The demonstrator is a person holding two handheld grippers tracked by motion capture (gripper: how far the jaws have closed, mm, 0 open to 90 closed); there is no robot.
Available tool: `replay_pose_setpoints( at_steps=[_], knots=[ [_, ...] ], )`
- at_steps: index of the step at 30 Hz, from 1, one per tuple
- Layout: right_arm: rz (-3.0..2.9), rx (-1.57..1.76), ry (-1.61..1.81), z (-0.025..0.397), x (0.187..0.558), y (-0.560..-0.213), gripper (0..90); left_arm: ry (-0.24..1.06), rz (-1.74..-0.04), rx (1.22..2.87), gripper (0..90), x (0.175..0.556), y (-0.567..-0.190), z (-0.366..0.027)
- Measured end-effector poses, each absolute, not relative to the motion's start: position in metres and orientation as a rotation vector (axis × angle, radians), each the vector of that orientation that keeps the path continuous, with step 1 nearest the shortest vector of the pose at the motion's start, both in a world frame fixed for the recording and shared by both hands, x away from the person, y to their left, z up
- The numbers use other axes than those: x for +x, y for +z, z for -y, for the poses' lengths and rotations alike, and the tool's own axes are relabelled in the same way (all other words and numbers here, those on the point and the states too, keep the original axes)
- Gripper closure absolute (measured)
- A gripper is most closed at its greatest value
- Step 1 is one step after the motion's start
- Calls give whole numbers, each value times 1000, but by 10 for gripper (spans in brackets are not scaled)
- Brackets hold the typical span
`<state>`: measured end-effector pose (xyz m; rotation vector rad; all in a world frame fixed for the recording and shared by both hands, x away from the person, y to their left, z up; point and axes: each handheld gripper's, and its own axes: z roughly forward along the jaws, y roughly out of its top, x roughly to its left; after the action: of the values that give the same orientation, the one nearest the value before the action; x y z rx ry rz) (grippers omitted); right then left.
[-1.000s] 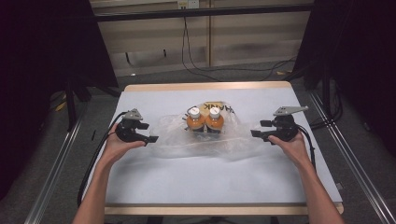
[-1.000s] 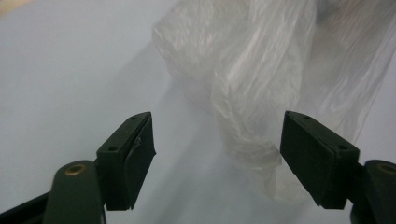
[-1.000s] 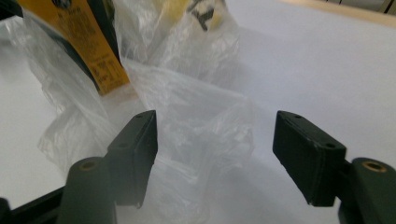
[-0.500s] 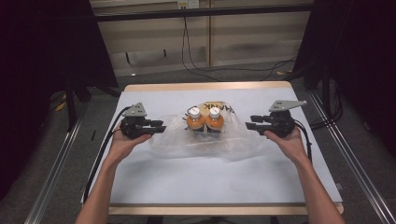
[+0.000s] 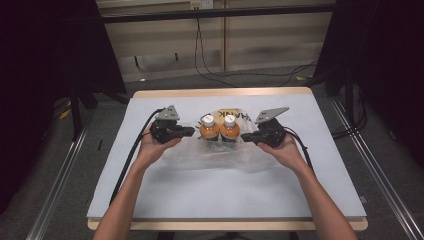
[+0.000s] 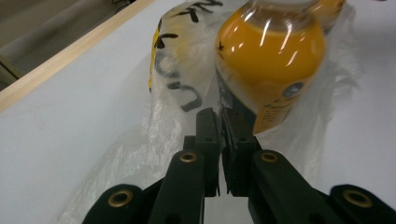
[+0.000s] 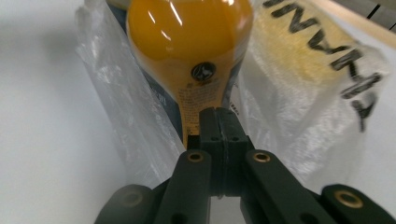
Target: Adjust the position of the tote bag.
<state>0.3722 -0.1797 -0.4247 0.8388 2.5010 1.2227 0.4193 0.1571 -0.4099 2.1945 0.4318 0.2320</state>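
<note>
Lab: black curtains (image 5: 45, 60), rail frame (image 5: 60, 170), loose cables (image 5: 215, 70).

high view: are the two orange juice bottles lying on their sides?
No: both orange juice bottles stand upright with white caps on top, on the clear plastic bag between the two tools.

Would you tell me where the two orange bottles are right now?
In the high view the two orange bottles stand side by side at mid-table on the plastic bag, between the left claw and right claw.
</note>
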Motion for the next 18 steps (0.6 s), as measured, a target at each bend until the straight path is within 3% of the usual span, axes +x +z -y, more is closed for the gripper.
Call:
replay_pose_setpoints(
  at_steps=[7, 18],
  knots=[
    [-2530, 900, 1129, 170, 385, -441, 900, 193, -434, 2244, 858, 433, -416, -136],
    [-2604, 918, 1014, 164, 397, -460, 900, 204, -340, 2487, 897, 430, -440, -120]
  ],
)
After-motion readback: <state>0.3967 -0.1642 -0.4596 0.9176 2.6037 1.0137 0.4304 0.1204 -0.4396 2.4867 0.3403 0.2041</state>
